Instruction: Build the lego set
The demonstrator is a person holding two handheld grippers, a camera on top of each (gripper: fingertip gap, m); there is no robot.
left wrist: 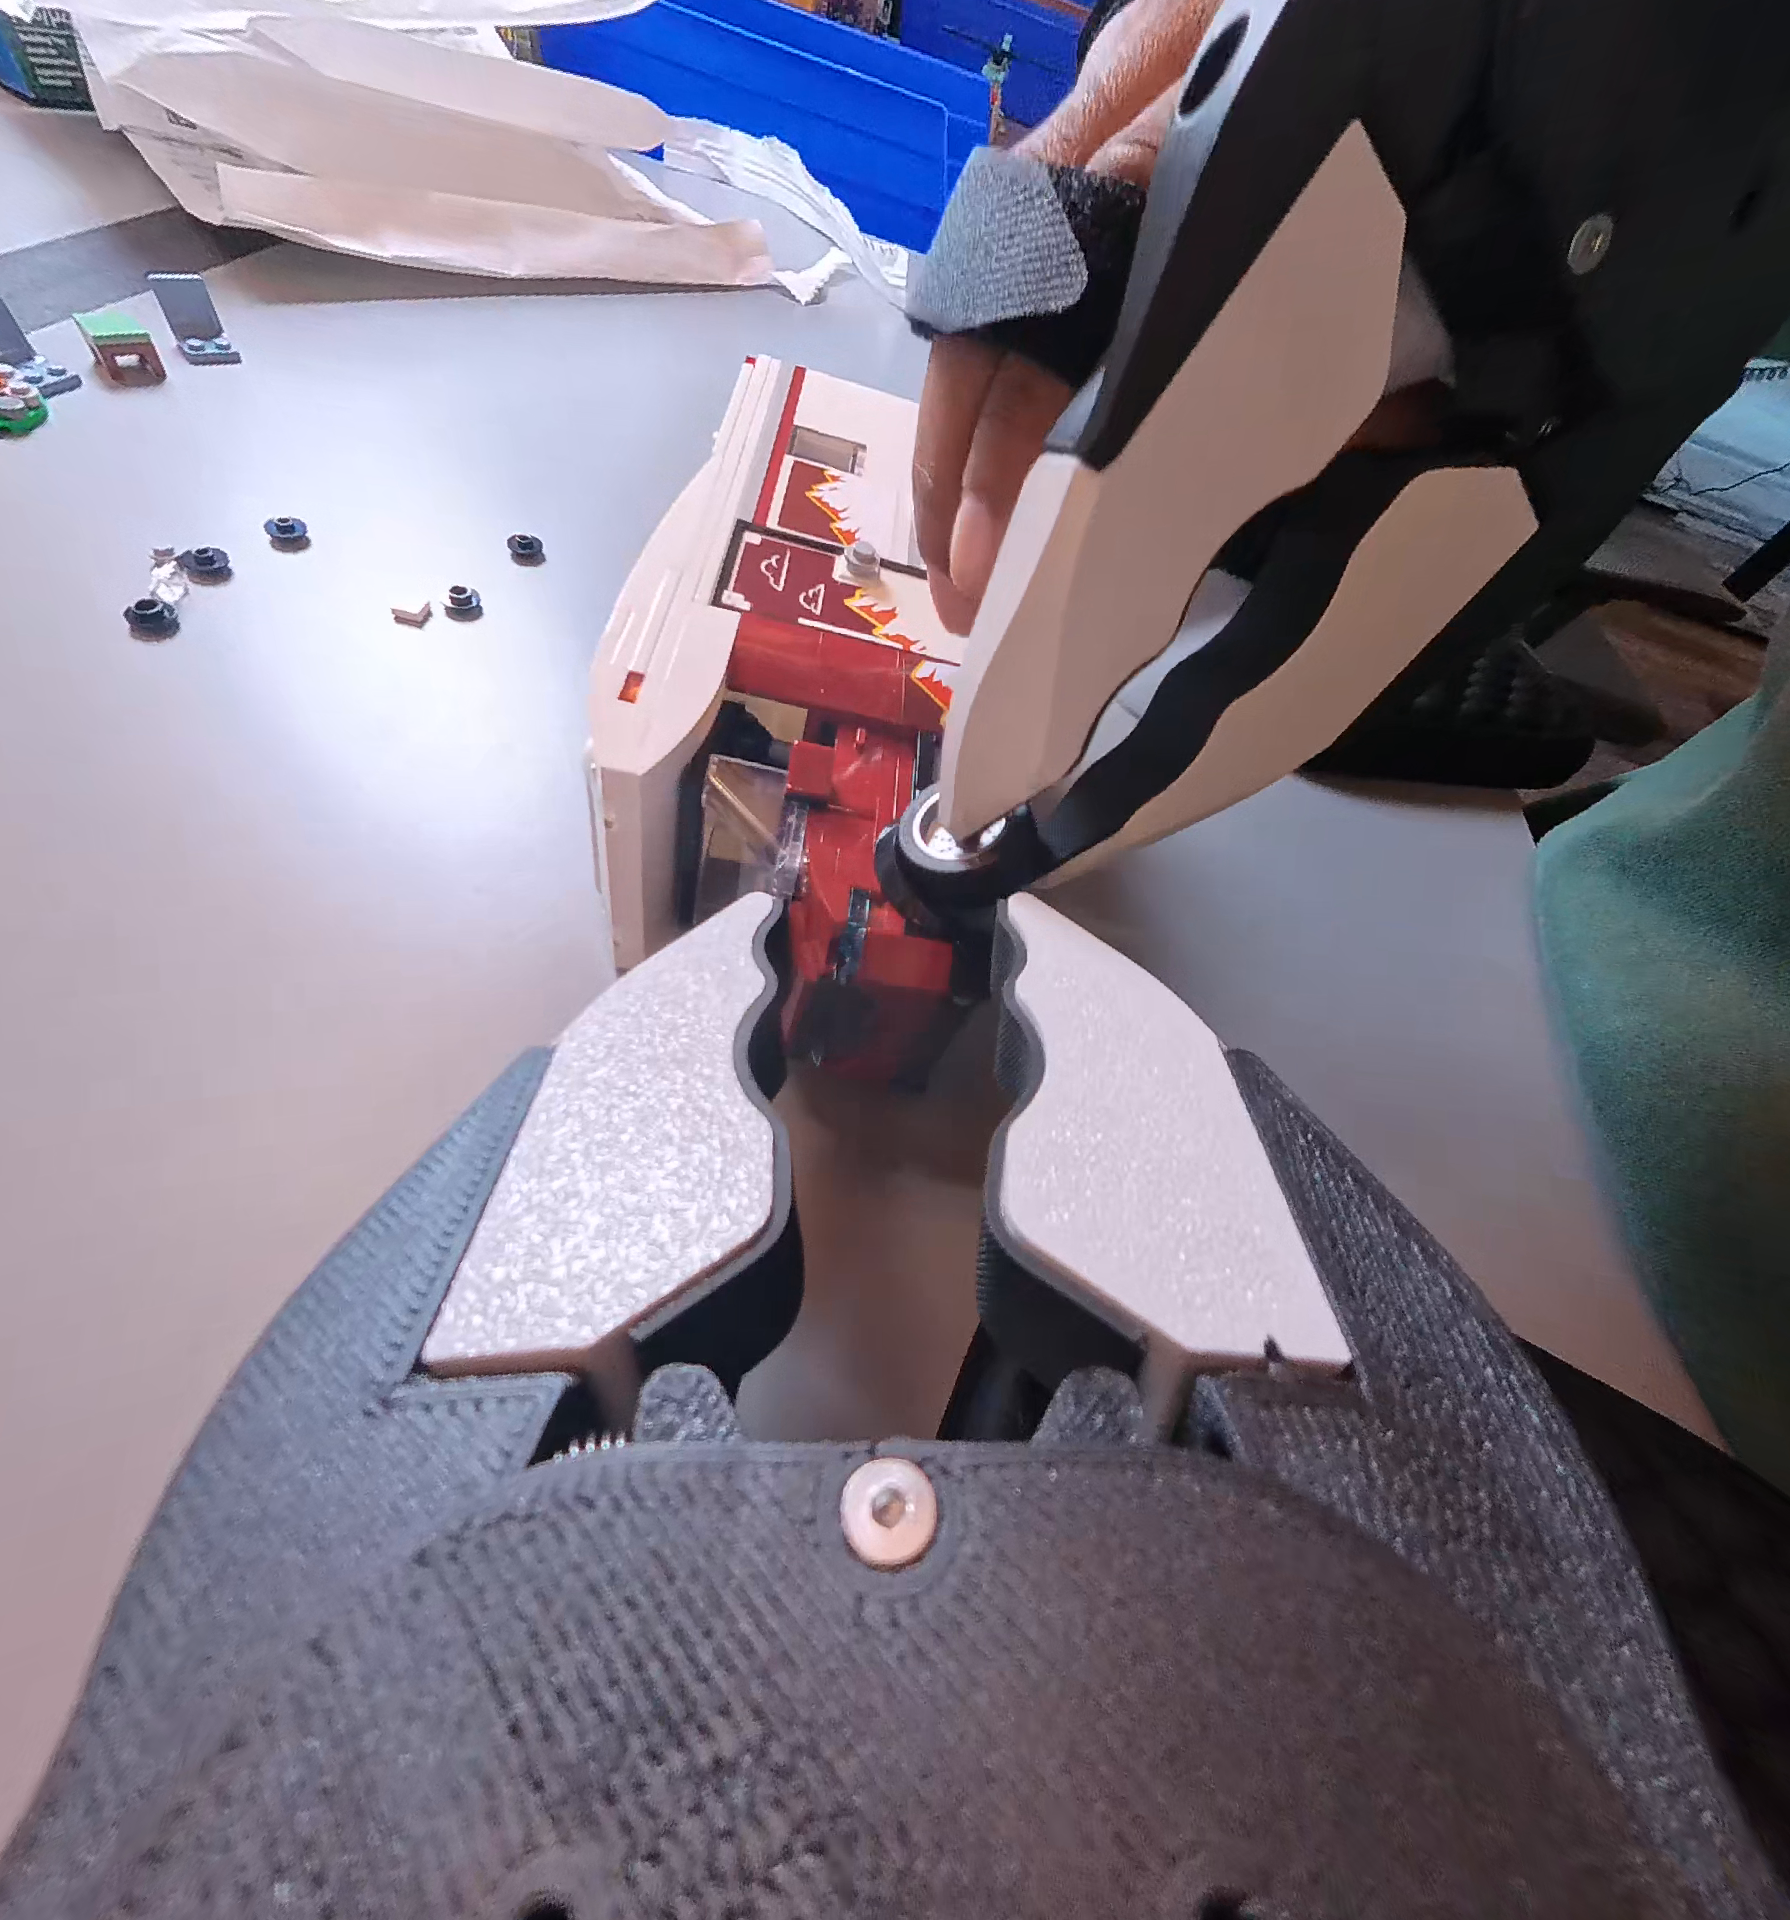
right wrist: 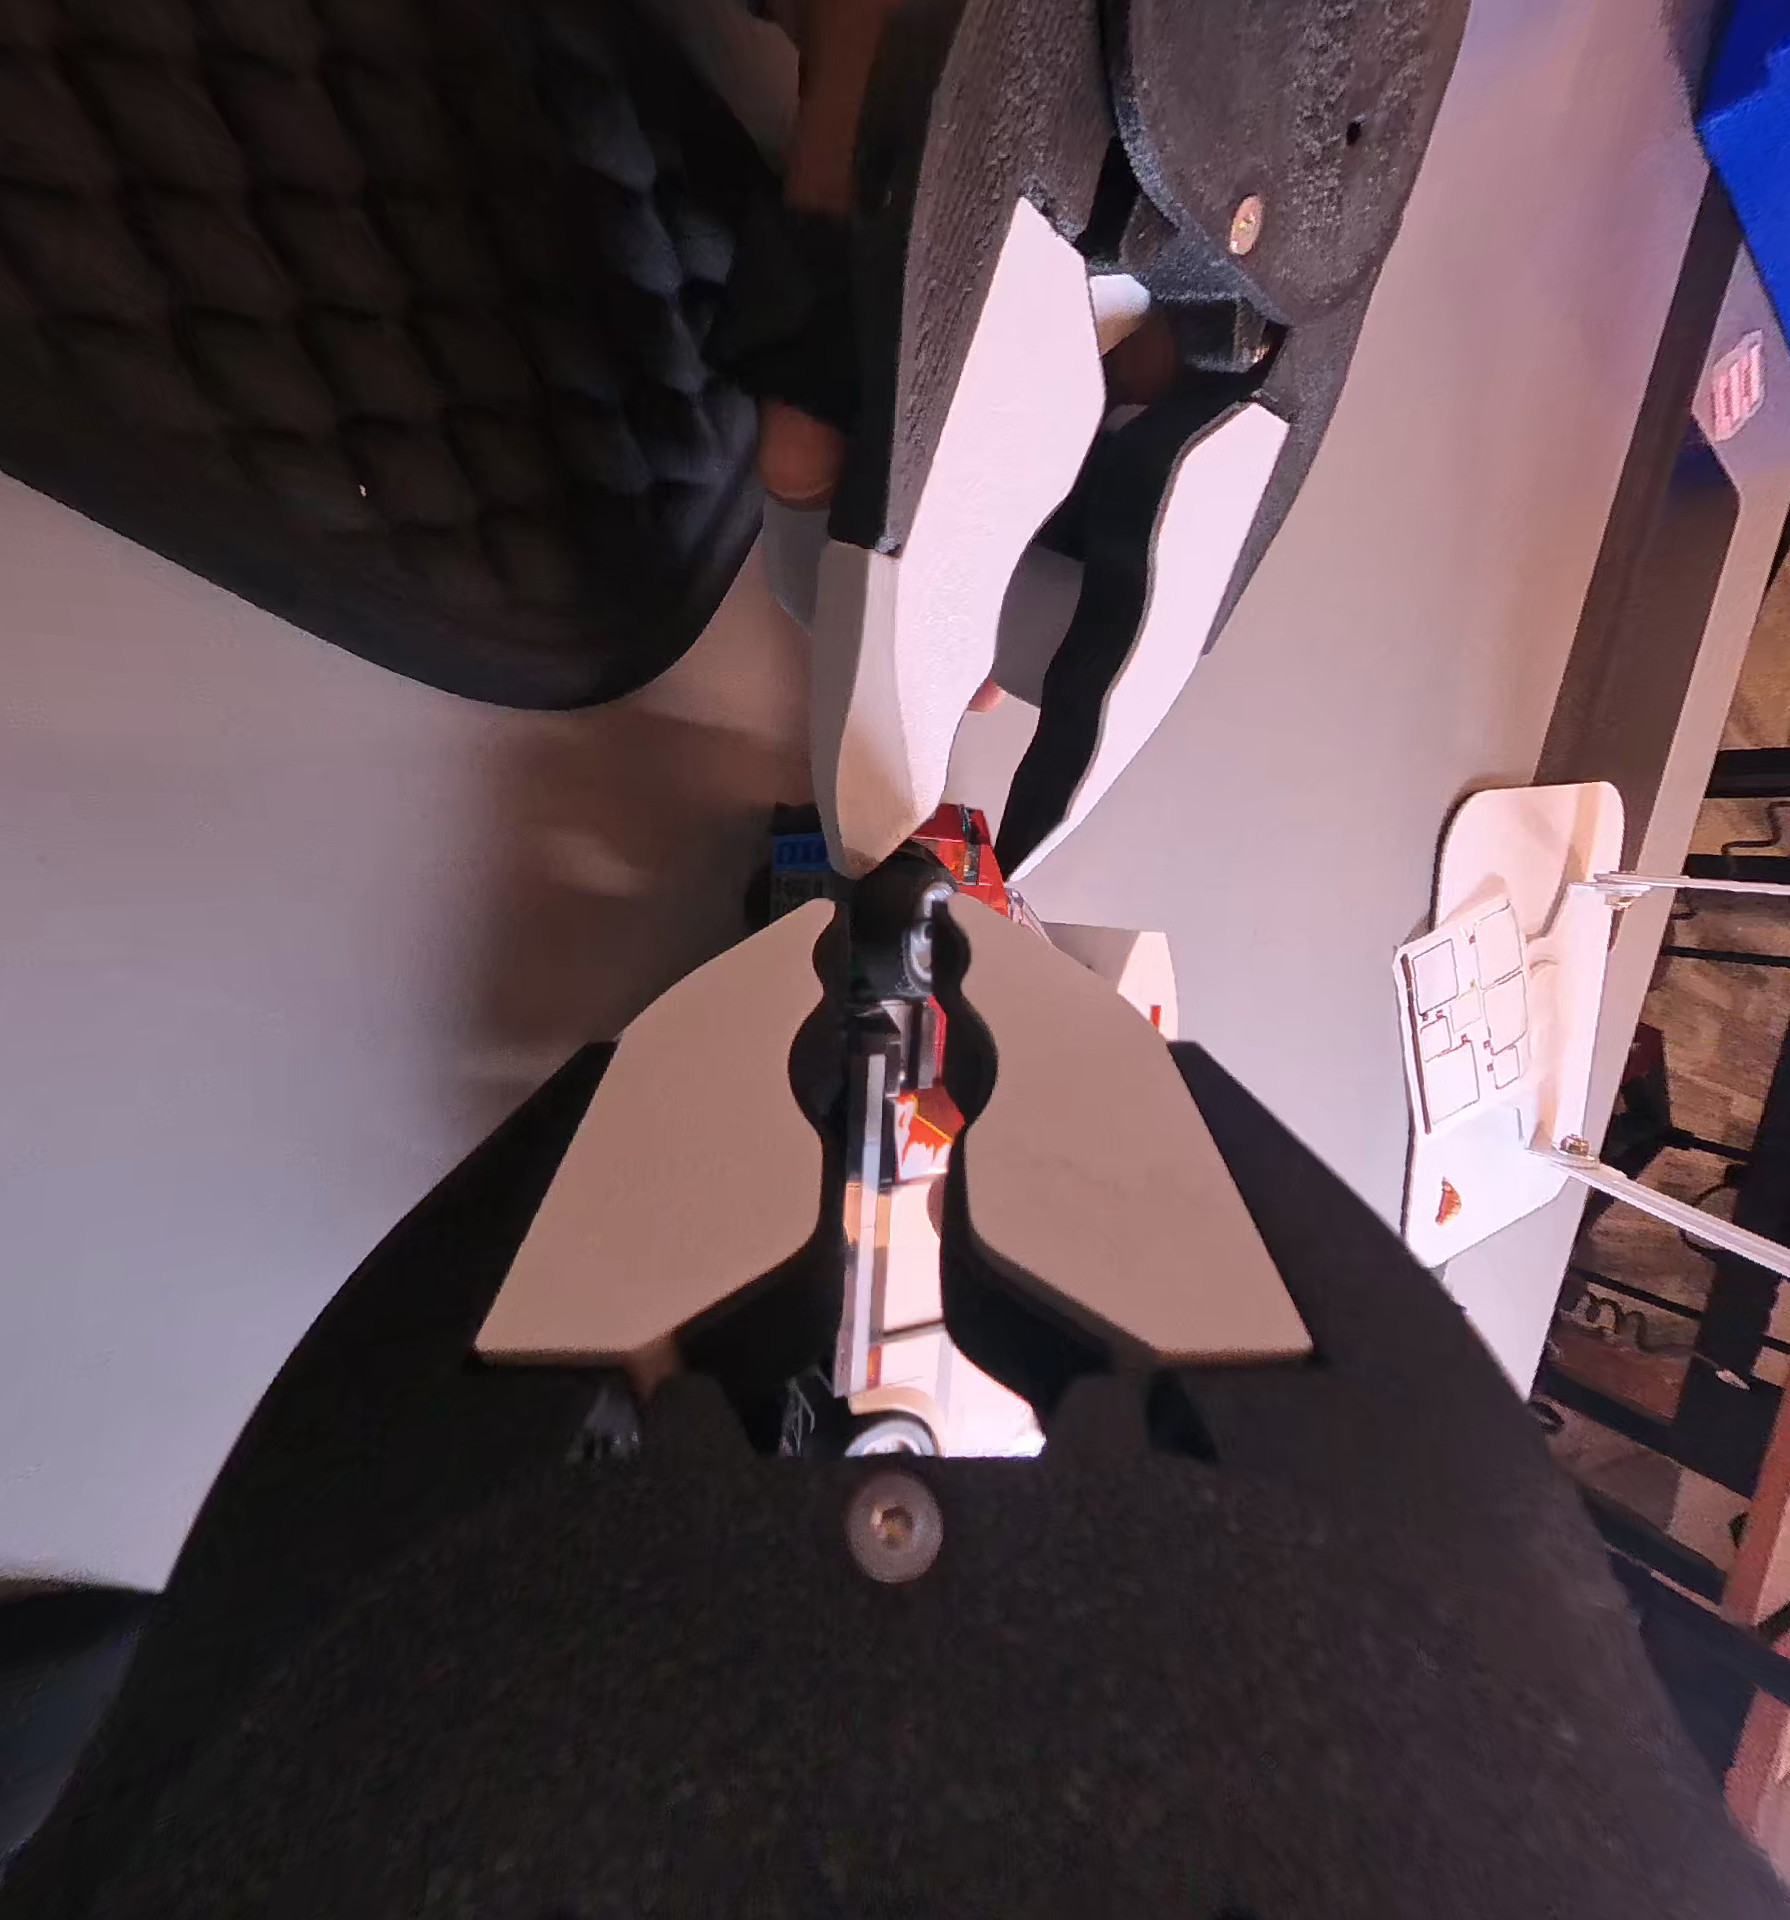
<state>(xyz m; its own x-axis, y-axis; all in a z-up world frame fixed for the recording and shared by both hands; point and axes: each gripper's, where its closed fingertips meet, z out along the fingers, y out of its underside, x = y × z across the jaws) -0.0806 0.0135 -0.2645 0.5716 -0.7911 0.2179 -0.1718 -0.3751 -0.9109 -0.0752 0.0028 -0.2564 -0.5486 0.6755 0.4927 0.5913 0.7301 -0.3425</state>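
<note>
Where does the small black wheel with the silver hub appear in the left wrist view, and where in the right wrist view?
Left wrist view: the black wheel is right of centre, at the tip of the right claw, just above the left claw.
Right wrist view: the wheel is at centre, between that view's own fingertips.
Shared landmark: the red and white brick vehicle, behind the wheel in both.

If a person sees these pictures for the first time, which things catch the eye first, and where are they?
At the centre, the right gripper pinches a small black wheel against the red end of a white and red brick-built vehicle on the table. The left gripper clasps that red end from below. Small dark round pieces lie scattered to the left.
</note>
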